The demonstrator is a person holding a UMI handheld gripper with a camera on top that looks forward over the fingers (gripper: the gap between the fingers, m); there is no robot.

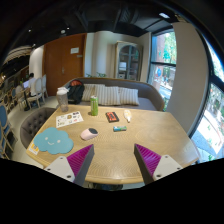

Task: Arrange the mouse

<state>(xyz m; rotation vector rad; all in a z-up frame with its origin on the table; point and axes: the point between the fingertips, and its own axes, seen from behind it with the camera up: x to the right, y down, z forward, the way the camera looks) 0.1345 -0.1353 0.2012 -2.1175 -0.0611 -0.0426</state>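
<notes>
A white mouse point(89, 132) lies on the wooden table point(115, 150), well beyond my fingers and a little to the left. A light blue round-edged mat point(54, 141) lies to the left of the mouse near the table's left edge. My gripper point(113, 162) is held above the near part of the table. Its two fingers with purple pads point(82, 159) stand wide apart with nothing between them.
On the far half of the table are a green bottle point(94, 104), a white jug point(63, 98), a printed sheet point(69, 119), a dark small box point(112, 116) and a small green item point(119, 128). A striped sofa point(115, 95) stands behind the table, a chair point(30, 125) at the left.
</notes>
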